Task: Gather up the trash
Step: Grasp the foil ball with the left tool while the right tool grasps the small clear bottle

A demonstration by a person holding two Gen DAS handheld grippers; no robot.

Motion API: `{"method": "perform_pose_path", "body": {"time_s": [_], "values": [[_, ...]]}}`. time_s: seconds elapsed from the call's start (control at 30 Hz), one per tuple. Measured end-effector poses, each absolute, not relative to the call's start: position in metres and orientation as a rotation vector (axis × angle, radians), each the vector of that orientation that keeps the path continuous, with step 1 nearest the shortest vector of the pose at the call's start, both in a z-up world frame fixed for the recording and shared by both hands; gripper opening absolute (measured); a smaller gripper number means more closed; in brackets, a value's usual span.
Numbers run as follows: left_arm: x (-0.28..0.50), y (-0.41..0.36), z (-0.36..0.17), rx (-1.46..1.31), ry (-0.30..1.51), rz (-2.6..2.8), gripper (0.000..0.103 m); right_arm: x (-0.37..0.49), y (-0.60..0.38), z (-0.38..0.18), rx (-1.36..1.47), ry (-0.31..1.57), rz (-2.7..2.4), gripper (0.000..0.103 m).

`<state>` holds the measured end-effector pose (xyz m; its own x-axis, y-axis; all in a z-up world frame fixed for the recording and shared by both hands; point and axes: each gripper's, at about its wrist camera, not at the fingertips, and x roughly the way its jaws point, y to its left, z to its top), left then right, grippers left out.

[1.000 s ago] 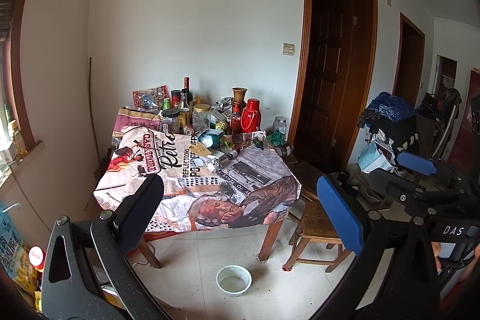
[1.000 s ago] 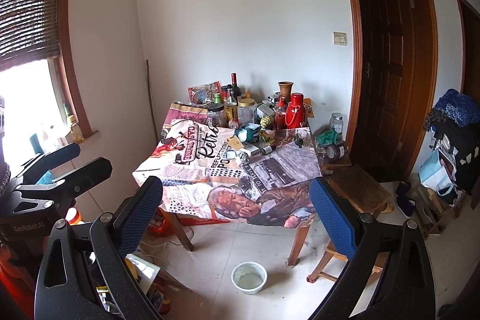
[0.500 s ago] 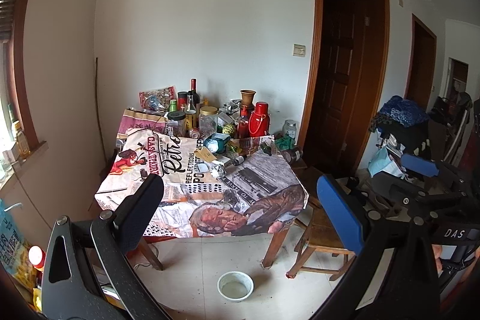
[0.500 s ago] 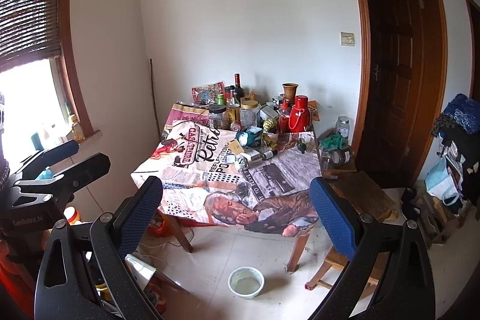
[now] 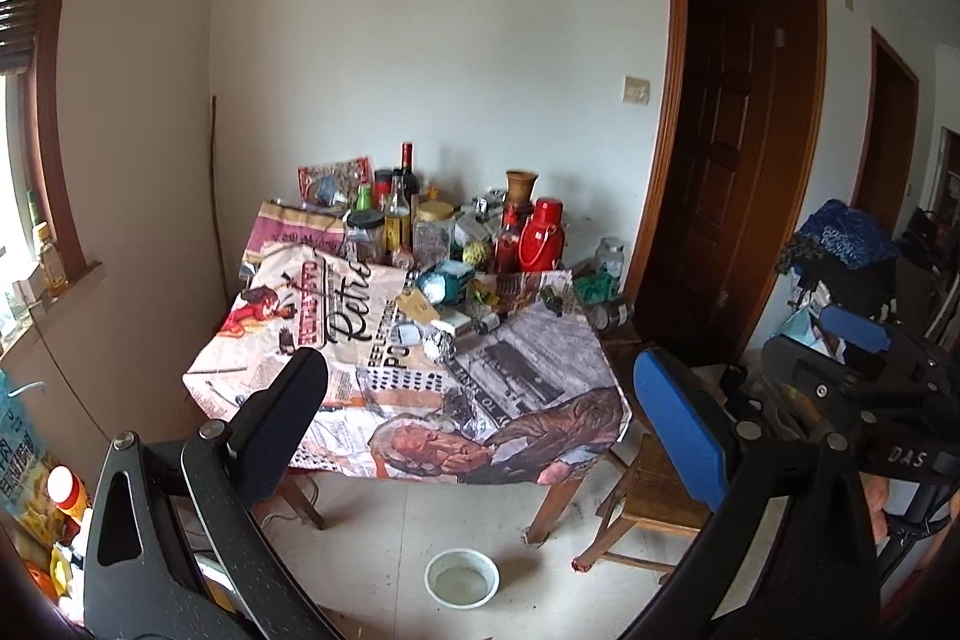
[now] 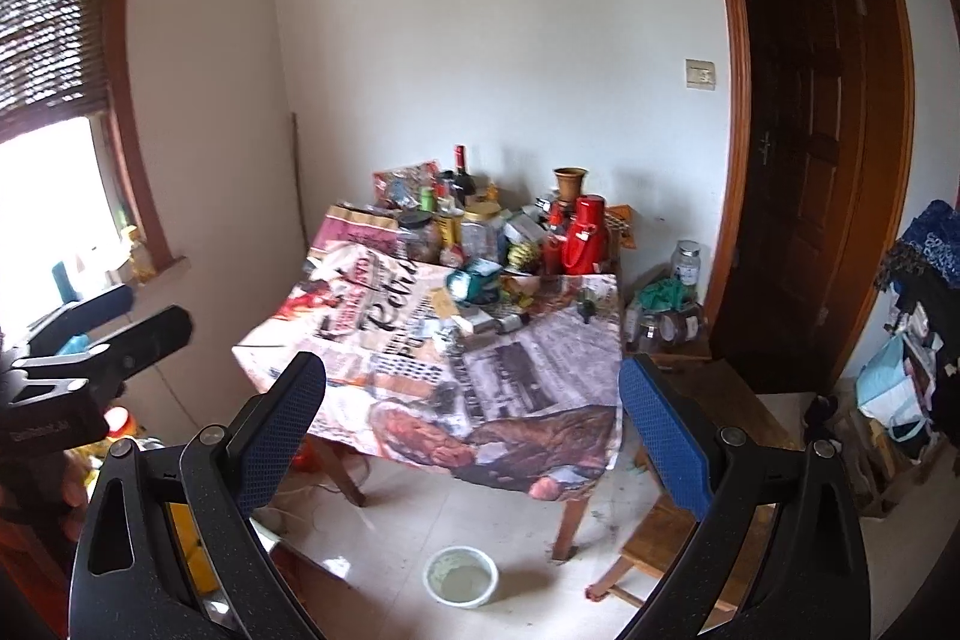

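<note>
Both grippers, left (image 5: 480, 400) and right (image 6: 471, 397), are held wide and empty, aimed at the cluttered tabletop (image 5: 540, 400) for approach.

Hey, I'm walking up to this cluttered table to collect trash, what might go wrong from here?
Bottles and jars stand packed at the table's far edge, so reaching past the crumpled foil might topple them. The white bowl on the floor lies in the approach path. The tablecloth overhangs and could snag.

One table (image 5: 336, 400) stands in the room. On it are one red flask (image 5: 542, 244) and one brown vase (image 5: 521, 187). Under it sits one white bowl (image 5: 461, 577).
</note>
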<state>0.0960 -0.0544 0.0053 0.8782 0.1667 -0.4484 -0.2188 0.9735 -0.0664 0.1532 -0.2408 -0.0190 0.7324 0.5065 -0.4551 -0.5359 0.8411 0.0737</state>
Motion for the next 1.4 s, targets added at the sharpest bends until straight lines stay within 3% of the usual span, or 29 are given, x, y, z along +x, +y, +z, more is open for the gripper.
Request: {"method": "perform_pose_path", "body": {"time_s": [0.27,0.8,0.97,1.1,1.4], "values": [[0.154,-0.016,-0.016,-0.152,0.499,0.199,0.103,0.206,-0.225,-0.041,-0.087,0.558,0.518,0.098],[0.341,0.141,-0.02,-0.137,0.497,0.119,0.103,0.34,-0.112,-0.05,-0.024,0.628,0.329,0.098],[0.39,0.168,-0.042,-0.148,0.55,0.127,0.102,0.374,-0.088,-0.063,-0.012,0.684,0.281,0.098],[0.423,0.177,-0.069,-0.179,0.622,0.125,0.096,0.403,-0.081,-0.08,-0.017,0.739,0.262,0.098],[0.487,0.17,-0.139,-0.173,0.808,0.251,0.095,0.48,-0.089,-0.127,-0.023,0.878,0.264,0.098]]}}
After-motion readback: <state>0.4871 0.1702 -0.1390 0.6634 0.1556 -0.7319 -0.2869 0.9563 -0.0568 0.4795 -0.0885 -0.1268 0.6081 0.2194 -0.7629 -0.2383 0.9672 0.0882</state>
